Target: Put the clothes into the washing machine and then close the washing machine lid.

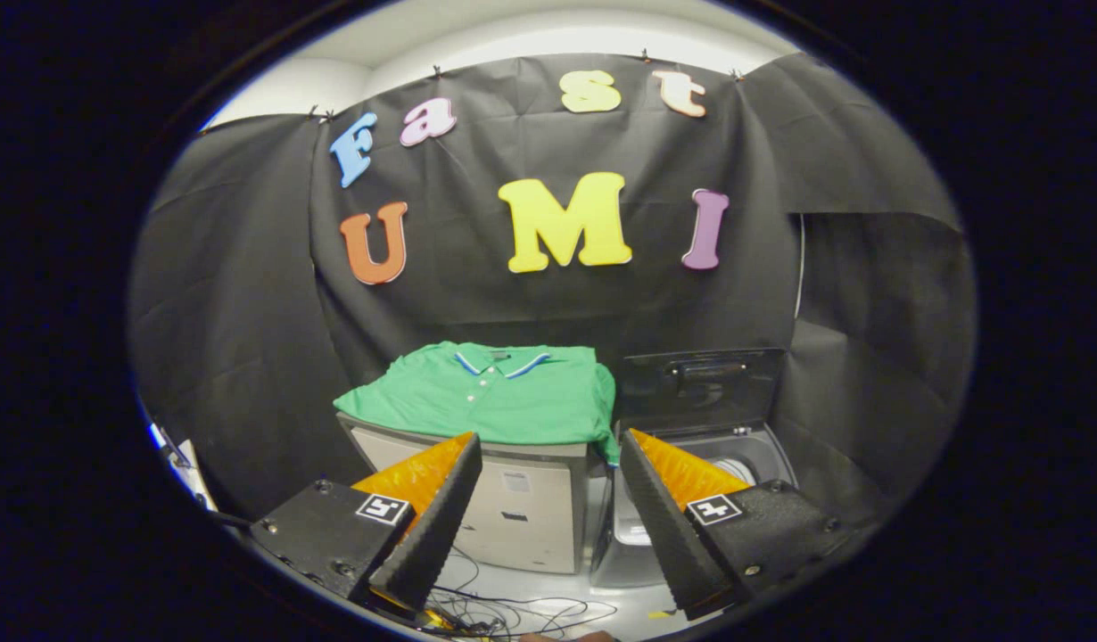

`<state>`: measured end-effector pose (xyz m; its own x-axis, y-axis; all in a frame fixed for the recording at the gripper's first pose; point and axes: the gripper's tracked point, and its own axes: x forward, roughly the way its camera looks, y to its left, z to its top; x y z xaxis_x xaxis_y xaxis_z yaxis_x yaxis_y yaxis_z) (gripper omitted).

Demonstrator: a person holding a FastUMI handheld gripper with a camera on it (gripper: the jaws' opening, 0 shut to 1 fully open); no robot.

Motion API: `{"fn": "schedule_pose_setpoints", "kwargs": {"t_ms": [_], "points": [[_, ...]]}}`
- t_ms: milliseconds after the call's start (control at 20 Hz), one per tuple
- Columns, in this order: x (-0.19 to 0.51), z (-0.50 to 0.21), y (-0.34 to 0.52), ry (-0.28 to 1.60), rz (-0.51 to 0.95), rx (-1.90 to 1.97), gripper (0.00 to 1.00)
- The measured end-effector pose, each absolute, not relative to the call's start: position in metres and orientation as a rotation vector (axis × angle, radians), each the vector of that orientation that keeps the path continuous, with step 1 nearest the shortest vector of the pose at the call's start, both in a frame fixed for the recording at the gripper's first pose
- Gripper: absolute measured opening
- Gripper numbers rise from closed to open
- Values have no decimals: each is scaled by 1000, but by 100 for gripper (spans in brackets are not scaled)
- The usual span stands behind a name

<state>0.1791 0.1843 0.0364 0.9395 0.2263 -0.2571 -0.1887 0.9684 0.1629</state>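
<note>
A folded green polo shirt with a blue-and-white trimmed collar lies flat on top of a grey box-like cabinet. Right beside it stands the washing machine, its dark lid raised upright at the back and the round drum opening partly visible. My gripper is open, its two black-and-orange fingers spread wide with nothing between them. The shirt sits beyond the fingers, some way off. The right finger covers part of the washer's front.
Black cloth walls close in the booth on all sides. Loose cables lie on the pale floor below the fingers. A white object leans at the left wall.
</note>
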Motion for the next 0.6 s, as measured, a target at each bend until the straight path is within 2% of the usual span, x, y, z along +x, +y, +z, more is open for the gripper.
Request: {"fn": "schedule_pose_setpoints", "kwargs": {"t_ms": [350,600], "points": [[260,27,254,506,345,117,98],[312,33,289,593,380,67,98]]}}
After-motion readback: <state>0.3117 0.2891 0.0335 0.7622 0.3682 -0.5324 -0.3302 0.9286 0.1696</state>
